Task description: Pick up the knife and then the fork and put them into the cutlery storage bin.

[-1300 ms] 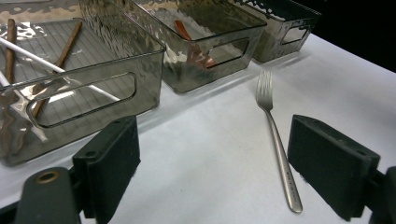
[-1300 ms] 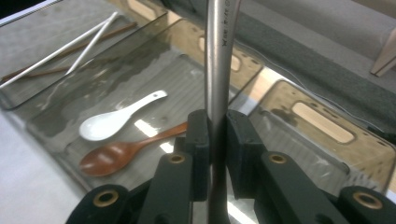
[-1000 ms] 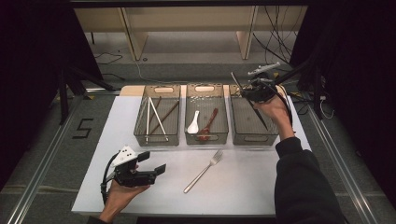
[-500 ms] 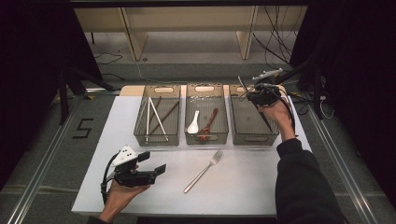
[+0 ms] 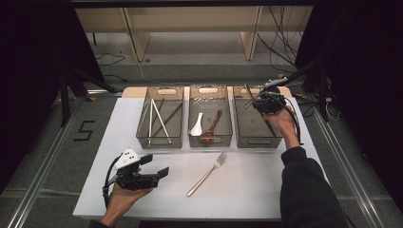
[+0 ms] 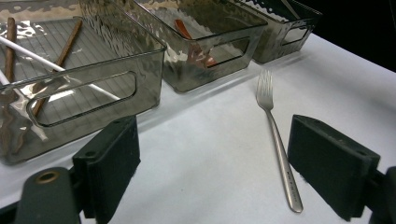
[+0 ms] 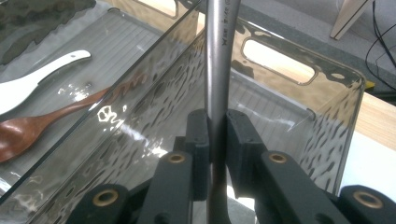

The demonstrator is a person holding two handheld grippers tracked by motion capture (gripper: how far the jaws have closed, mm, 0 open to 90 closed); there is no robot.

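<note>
Your right tool (image 5: 260, 100) is clamped on a metal utensil (image 7: 218, 60) — a steel handle, likely a fork's — held over the far end of the right-hand bin (image 5: 247, 138). The handle rises steeply from the pads, so if you let go from here it may tip against the bin wall or clatter and bounce out. The narrow pinch could also let it swivel. Your right hand reaches forward over the bin, wrist bent down. Your left tool (image 5: 151, 167) rests low on the bench (image 5: 247, 190), jaws wide and empty — a second fork (image 5: 207, 174) lies just beside it.
</note>
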